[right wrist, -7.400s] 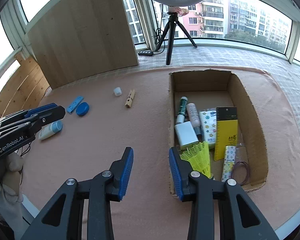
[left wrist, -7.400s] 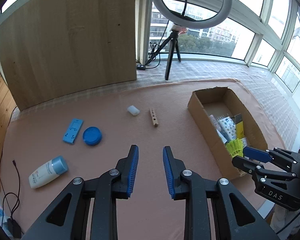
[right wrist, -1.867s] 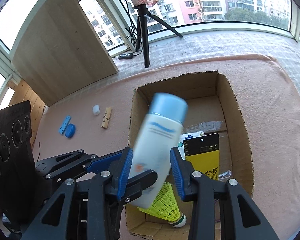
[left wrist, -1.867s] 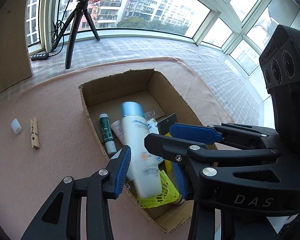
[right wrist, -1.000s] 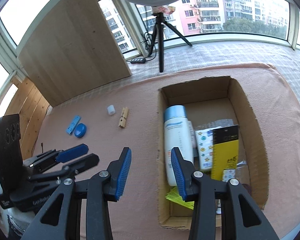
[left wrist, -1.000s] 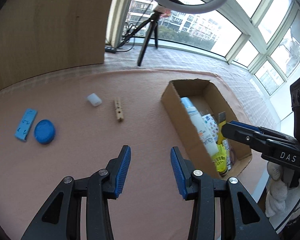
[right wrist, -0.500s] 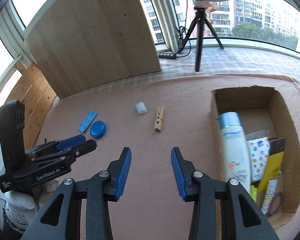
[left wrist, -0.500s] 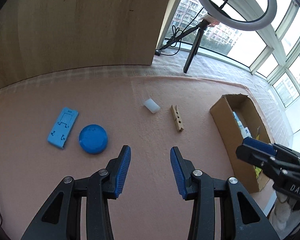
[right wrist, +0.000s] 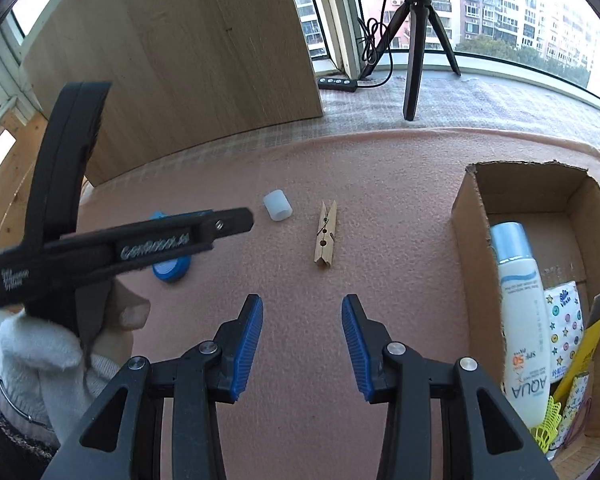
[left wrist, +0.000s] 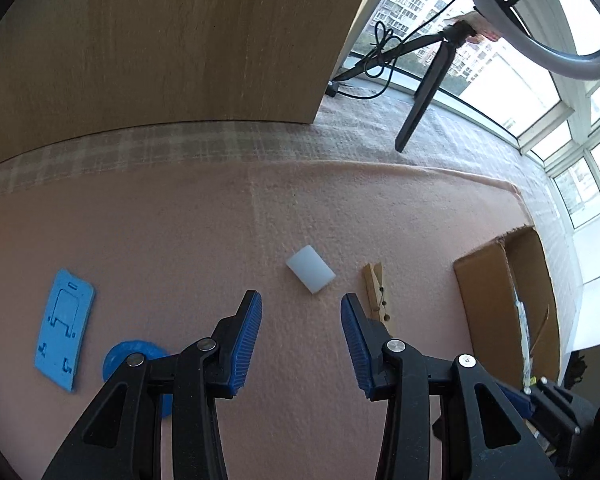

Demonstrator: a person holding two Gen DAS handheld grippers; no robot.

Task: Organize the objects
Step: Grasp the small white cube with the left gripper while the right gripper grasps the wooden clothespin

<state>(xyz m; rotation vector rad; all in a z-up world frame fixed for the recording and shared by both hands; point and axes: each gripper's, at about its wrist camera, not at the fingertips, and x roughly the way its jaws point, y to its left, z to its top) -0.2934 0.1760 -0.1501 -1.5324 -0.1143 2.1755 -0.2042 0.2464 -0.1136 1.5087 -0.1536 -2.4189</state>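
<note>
Cardboard box (right wrist: 470,216) with white bottle (right wrist: 522,316) and yellow shuttlecock (right wrist: 548,428) inside; both grippers' fingers (left wrist: 246,340) released, empty.

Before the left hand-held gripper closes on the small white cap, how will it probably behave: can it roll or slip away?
The small white cap lies on its side and looks cylindrical, so it may roll if nudged. It seems small, thin plastic, likely very light and easily flicked. The pink felt mat looks fuzzy, which should damp sliding. The open left hand-held gripper looks wide enough to straddle it.
</note>
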